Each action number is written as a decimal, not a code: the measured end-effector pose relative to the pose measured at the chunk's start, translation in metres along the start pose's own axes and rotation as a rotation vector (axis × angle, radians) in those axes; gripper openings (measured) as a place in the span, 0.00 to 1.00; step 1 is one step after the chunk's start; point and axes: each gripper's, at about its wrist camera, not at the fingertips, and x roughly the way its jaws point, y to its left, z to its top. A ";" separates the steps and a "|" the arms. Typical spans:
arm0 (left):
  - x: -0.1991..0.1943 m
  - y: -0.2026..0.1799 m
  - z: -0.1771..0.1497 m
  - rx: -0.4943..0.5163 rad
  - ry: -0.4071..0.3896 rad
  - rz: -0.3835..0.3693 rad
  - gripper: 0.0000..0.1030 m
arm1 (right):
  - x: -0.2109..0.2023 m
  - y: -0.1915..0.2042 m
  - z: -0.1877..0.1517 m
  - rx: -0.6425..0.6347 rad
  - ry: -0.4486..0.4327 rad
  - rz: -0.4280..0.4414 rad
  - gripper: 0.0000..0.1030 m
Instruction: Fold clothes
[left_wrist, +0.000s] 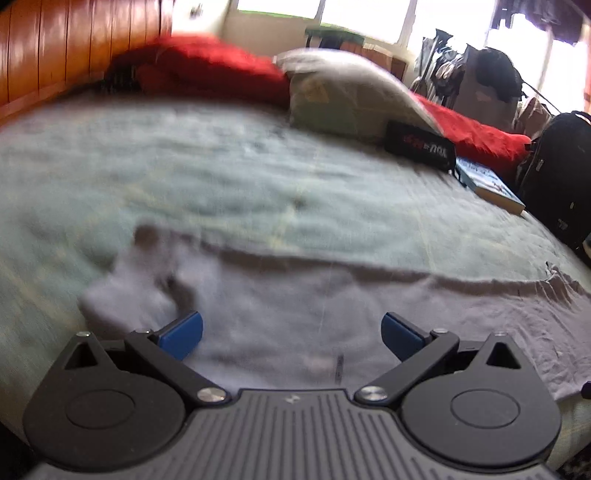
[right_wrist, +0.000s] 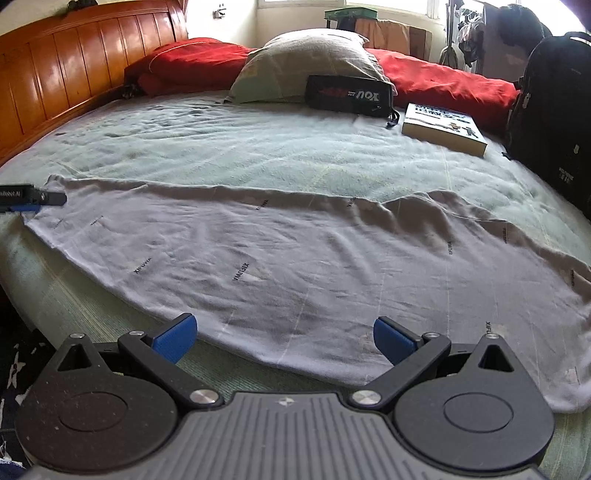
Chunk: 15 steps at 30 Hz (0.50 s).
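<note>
A pale lilac-grey cloth with small printed lettering lies spread flat across the near half of the bed. My right gripper hovers open over its near edge, nothing between the blue pads. The left gripper's tip shows at the cloth's far left corner. In the blurred left wrist view, my left gripper is open above the same cloth; a bunched corner rises just ahead of its left pad.
The bed has a pale green sheet, a wooden headboard, red bedding and a grey pillow. A black pouch, a book and a black backpack sit at the far right.
</note>
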 end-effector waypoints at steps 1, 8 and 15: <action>-0.001 0.002 -0.002 -0.004 -0.004 0.002 0.99 | 0.000 0.000 0.000 0.001 0.000 0.000 1.00; -0.033 0.000 -0.003 0.044 -0.060 0.006 0.99 | 0.001 -0.001 0.000 0.007 0.000 0.006 1.00; -0.019 0.008 0.020 0.025 -0.092 -0.047 0.99 | 0.000 0.001 -0.001 0.004 0.001 0.004 1.00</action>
